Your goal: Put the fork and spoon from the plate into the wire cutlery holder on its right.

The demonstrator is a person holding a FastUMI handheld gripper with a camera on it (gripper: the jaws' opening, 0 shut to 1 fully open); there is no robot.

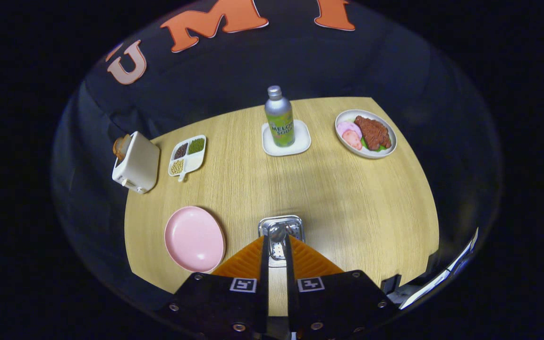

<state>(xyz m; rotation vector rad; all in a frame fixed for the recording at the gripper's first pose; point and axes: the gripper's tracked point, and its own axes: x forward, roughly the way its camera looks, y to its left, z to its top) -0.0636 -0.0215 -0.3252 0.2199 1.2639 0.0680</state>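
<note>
The pink plate [194, 238] lies bare on the wooden table, left of my fingers. The wire cutlery holder [295, 224] stands just right of the plate, directly under and ahead of my fingertips, and I see it from above. A shiny rounded utensil end, which looks like the spoon [277, 233], stands inside the holder's mouth. My gripper [277, 245] hangs over the holder with its fingers drawn in to a narrow gap, pressing on the utensil's handle. The fork cannot be made out among the metal in the holder.
A green soda bottle [279, 118] stands on a small white tray [300, 141] at the table's far middle. A plate of food [365, 133] is far right, with a divided dish of beans [188, 156] and a white toaster [136, 163] far left. The table's near edge runs just below the fingers.
</note>
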